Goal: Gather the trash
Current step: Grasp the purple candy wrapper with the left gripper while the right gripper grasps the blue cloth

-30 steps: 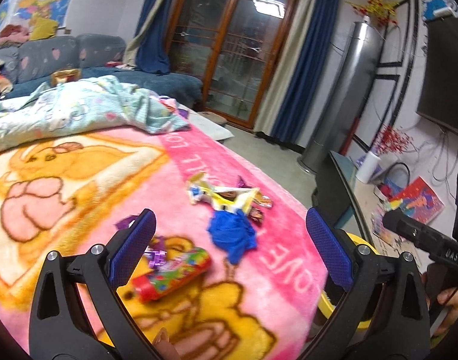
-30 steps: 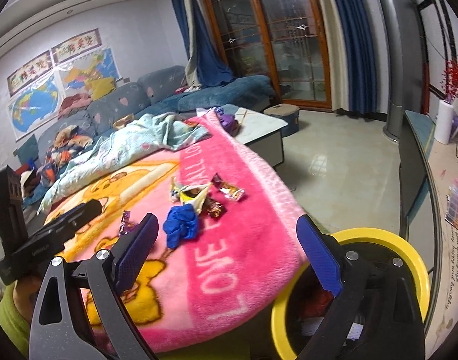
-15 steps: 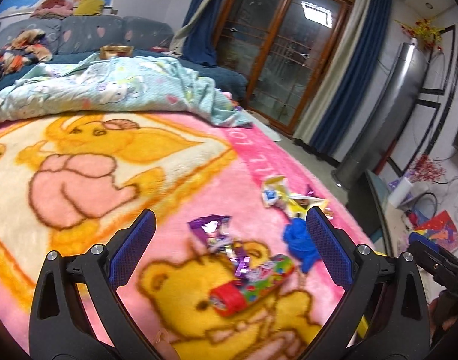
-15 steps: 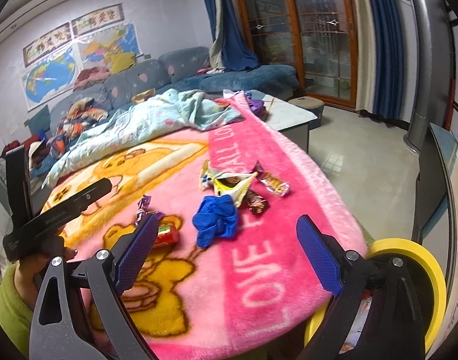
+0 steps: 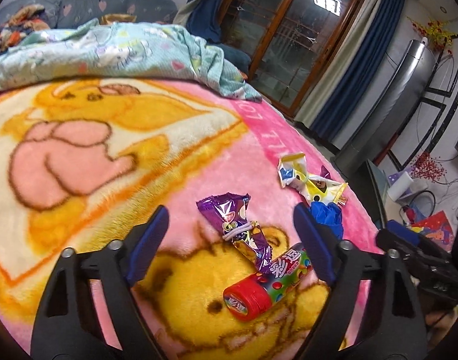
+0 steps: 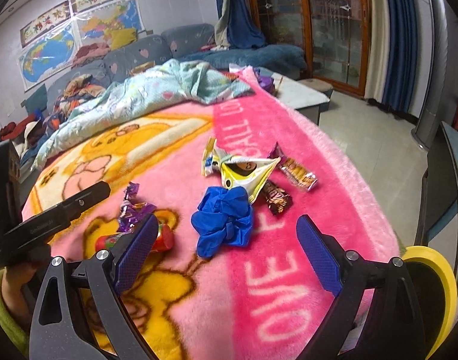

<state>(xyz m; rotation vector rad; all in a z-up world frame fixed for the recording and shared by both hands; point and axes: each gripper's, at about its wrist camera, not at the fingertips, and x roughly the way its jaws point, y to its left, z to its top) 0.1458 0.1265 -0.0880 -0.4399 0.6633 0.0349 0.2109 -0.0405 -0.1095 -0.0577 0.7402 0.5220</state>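
On the pink plush blanket [image 6: 288, 126], printed with yellow bears and white lettering, all the visible trash still lay uncollected. The left gripper [image 5: 230, 234] had its jaws apart, having just been closing; the purple candy wrapper [image 5: 234, 225] lay between the pads, which did not yet press on it. Touching that wrapper's lower end lay a red-capped candy tube [image 5: 264, 285]. The right gripper [image 6: 226, 249] stood wide open and empty over a crumpled blue glove [image 6: 223, 222]. Beyond the glove lay a yellow-and-white snack packet [image 6: 240, 171], a brown bar wrapper [image 6: 276, 198] and a clear biscuit wrapper [image 6: 297, 174], close together. A yellow-rimmed bin [image 6: 438, 273] stood at the blanket's near right edge, its contents hidden. Judged from this, the work appeared to be at or near its beginning: six visible pieces remained, and the first grasp was only being set up.

A pale blue quilt [image 6: 157, 90] was bunched at the far end. Behind it stood a grey sofa [image 6: 145, 51] heaped with clothes, wall maps [image 6: 49, 51], blue curtains [image 6: 399, 39], wood-framed glass doors [image 6: 333, 24] and a tiled floor [image 6: 378, 138].
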